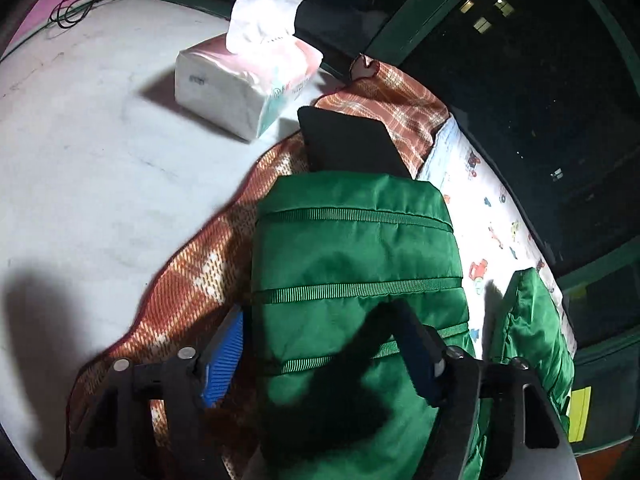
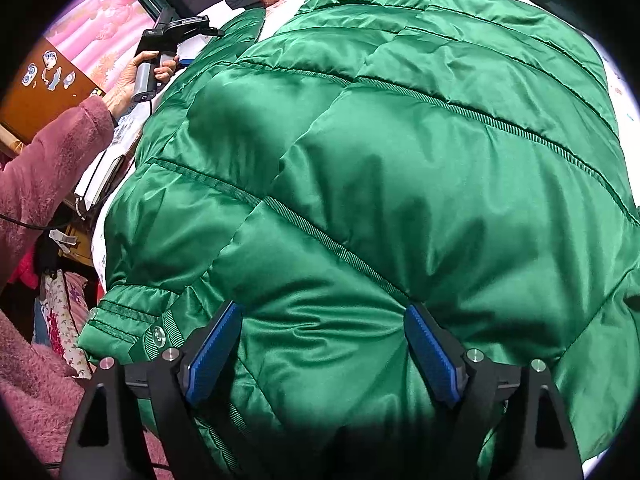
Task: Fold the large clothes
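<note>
Green quilted puffer jacket (image 2: 400, 168) fills the right wrist view and covers most of the white printed sheet (image 1: 492, 216). Against the jacket, the right gripper (image 2: 324, 356) stands with fingers wide apart, a bulge of padding between them, its blue pads (image 2: 212, 352) not pressing. Beside the jacket's folded sleeve, an orange plaid blanket (image 1: 192, 276) lies under the left gripper (image 1: 320, 364), fingers wide around the sleeve. Beyond the jacket, a tissue pack (image 1: 248, 84) sits on the white counter (image 1: 88, 128).
</note>
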Action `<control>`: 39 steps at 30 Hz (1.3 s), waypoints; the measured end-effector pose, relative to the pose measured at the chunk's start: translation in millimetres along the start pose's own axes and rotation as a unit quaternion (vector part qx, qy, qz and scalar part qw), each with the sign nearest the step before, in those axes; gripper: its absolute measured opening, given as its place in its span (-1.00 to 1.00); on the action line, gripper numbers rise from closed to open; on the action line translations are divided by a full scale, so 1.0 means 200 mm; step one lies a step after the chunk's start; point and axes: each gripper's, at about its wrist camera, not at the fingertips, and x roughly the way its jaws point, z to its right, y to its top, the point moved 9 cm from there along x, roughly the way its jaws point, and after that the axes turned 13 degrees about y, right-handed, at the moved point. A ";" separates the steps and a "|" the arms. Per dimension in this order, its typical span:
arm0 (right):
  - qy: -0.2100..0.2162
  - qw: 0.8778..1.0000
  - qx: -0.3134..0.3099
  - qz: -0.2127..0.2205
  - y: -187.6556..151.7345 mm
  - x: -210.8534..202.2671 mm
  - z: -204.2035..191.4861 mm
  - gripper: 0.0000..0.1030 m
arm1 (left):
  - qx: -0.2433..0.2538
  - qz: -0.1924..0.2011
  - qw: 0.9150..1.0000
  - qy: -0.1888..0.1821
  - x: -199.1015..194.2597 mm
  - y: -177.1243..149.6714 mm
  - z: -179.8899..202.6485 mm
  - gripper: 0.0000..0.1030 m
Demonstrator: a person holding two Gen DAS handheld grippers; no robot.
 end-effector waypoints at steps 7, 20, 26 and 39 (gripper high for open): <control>-0.006 1.000 0.000 -0.001 0.00 0.01 -0.01 0.82 | 0.033 0.080 0.996 0.034 -0.17 0.05 0.06 -0.78; -0.008 1.000 -0.007 -0.002 0.01 0.03 -0.02 0.88 | 0.068 0.107 0.981 0.148 -0.28 0.03 -0.28 -0.68; -0.016 1.000 0.003 -0.022 0.01 0.02 -0.02 0.87 | 0.065 0.086 0.983 0.151 -0.34 0.03 -0.27 -0.64; -0.050 0.998 0.036 0.010 -0.05 -0.08 0.16 0.89 | 0.118 0.071 0.990 0.021 -0.89 -0.37 0.23 -0.30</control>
